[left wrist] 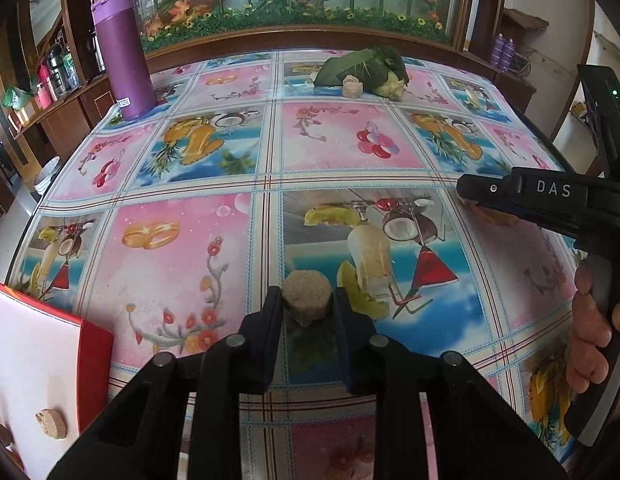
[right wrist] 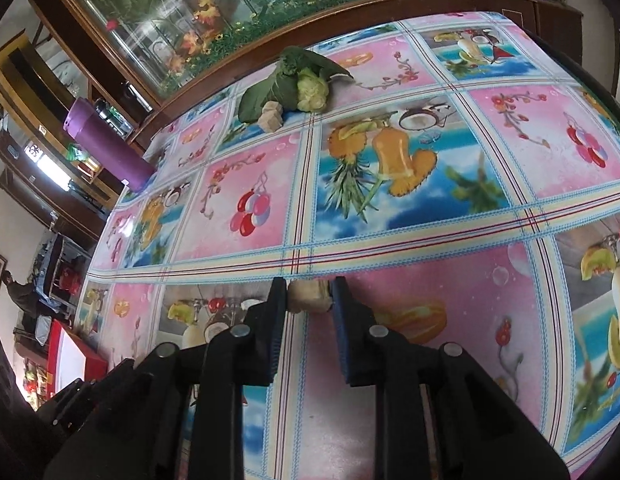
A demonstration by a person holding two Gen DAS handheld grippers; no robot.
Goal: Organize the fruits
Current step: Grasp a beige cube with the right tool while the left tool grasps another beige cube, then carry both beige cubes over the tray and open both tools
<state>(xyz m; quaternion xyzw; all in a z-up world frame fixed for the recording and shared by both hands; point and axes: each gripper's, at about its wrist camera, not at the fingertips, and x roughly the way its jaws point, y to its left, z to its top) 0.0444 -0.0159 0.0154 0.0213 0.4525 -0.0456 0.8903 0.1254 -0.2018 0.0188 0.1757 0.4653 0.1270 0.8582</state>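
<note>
One tan chunk lies in the red-rimmed box; both grippers' jaws pinch similar chunks.

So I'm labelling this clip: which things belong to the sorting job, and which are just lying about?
Job:
- left gripper, shut on a tan round piece
- right gripper, shut on a tan lump
- red box holding a piece
- tan chunk by the greens

Lying about:
- purple flask
- leafy greens
- tablecloth
</note>
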